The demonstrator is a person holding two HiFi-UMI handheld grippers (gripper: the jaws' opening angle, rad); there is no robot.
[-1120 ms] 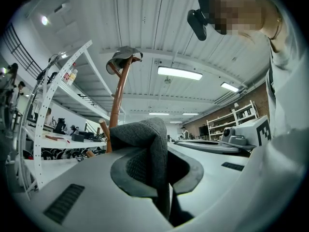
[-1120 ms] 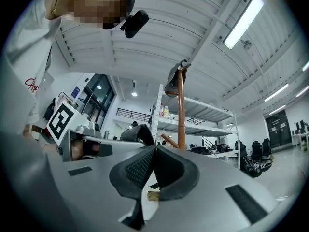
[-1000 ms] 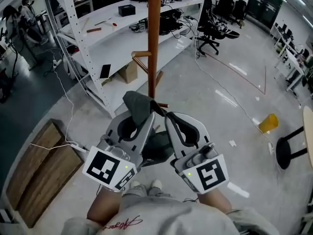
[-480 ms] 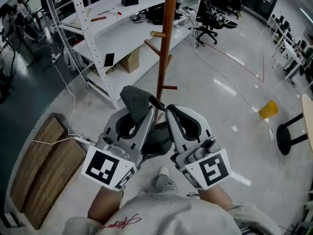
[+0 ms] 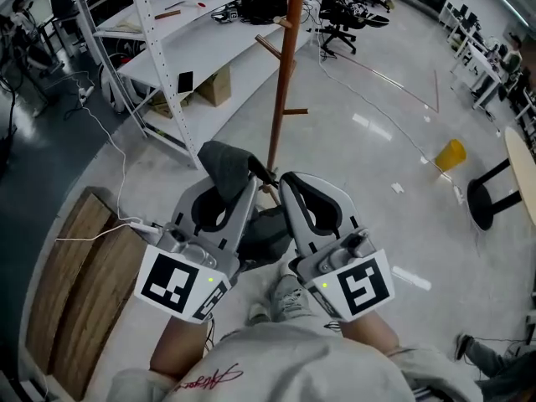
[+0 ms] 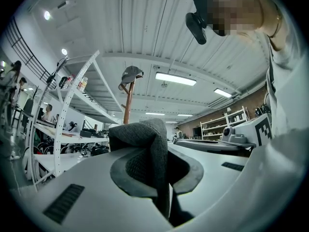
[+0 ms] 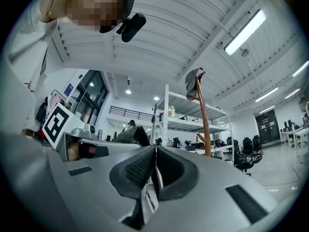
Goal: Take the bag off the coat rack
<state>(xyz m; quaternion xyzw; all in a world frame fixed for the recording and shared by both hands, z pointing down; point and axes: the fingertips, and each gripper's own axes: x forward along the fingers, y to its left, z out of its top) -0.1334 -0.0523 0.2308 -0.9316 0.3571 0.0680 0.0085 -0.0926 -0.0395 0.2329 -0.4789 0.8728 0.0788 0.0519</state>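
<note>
Head view: left tongs (image 5: 251, 185) clamp the grey bag (image 5: 223, 162), hanging downward; right tongs (image 5: 283, 180) closed together.

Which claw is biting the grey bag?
The left claw. The bag bulges up between its jaws. The right claw is shut, with no cloth showing between its jaws.

The bag (image 5: 223, 166) is farther from the coat rack (image 5: 285, 82).

Lab-workshop: white shelving (image 5: 209, 48), office chairs (image 5: 343, 19)
</note>
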